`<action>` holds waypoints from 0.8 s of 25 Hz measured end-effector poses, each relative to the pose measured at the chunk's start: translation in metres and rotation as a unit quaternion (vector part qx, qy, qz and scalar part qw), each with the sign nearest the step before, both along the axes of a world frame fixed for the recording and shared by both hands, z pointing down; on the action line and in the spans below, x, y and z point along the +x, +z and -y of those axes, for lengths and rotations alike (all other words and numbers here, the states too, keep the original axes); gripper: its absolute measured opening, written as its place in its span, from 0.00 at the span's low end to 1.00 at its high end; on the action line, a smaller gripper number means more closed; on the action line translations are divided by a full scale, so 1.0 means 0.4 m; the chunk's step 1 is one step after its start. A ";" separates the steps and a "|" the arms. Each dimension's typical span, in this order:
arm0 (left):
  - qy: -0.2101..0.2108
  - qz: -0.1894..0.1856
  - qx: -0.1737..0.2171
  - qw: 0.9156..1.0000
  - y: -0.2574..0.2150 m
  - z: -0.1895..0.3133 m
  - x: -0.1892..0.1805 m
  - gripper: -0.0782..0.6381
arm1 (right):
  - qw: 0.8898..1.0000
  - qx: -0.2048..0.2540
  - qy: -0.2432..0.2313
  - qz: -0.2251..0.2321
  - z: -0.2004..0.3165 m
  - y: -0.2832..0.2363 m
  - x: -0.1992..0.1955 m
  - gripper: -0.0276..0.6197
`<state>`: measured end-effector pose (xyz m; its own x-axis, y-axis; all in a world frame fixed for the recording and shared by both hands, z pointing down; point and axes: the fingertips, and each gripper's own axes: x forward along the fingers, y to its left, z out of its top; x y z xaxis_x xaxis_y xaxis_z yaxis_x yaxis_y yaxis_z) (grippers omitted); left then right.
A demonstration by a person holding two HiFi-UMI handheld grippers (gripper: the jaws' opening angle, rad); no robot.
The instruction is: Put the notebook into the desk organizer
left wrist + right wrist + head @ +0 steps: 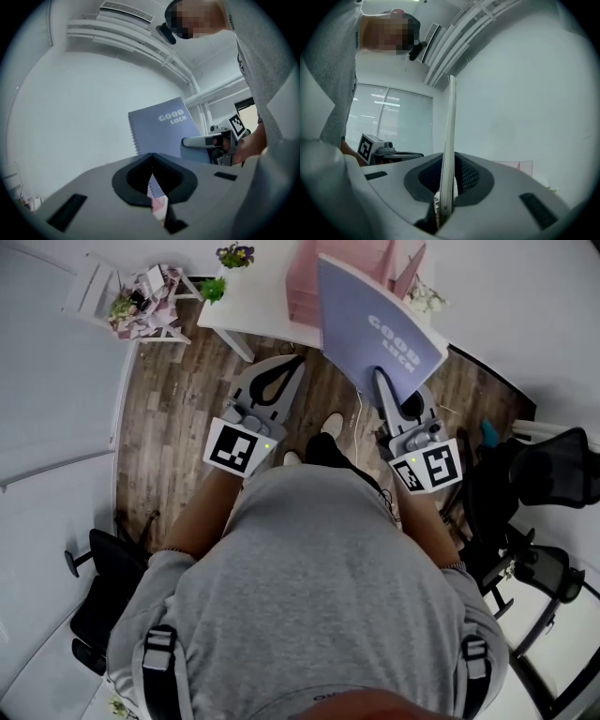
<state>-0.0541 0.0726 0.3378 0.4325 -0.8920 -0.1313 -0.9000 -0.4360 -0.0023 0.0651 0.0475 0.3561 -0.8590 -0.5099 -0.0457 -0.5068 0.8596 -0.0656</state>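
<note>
A lavender spiral notebook (375, 329) printed "GOOD LUCK" is held up tilted in front of the pink desk organizer (342, 273), which stands on the white table (253, 301). My right gripper (379, 377) is shut on the notebook's lower edge. In the right gripper view the notebook (450, 136) shows edge-on between the pads of the right gripper (446, 161). My left gripper (298, 360) hangs to the left of the notebook, shut and holding nothing. The left gripper view has the left gripper (151, 158) in front, with the notebook (161, 125) and the right gripper (208, 140) beyond it.
A small white rack with flowers (141, 301) stands at the far left. Two potted plants (234, 255) sit near the table's left end. Black office chairs stand at the right (553, 474) and lower left (103, 587). Wooden floor (178, 418) lies below the grippers.
</note>
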 end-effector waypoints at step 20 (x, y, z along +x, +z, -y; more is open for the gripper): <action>-0.016 0.022 -0.004 1.000 -0.027 0.366 0.076 0.14 | 0.999 -0.013 -0.030 0.011 0.354 -0.005 0.056 0.10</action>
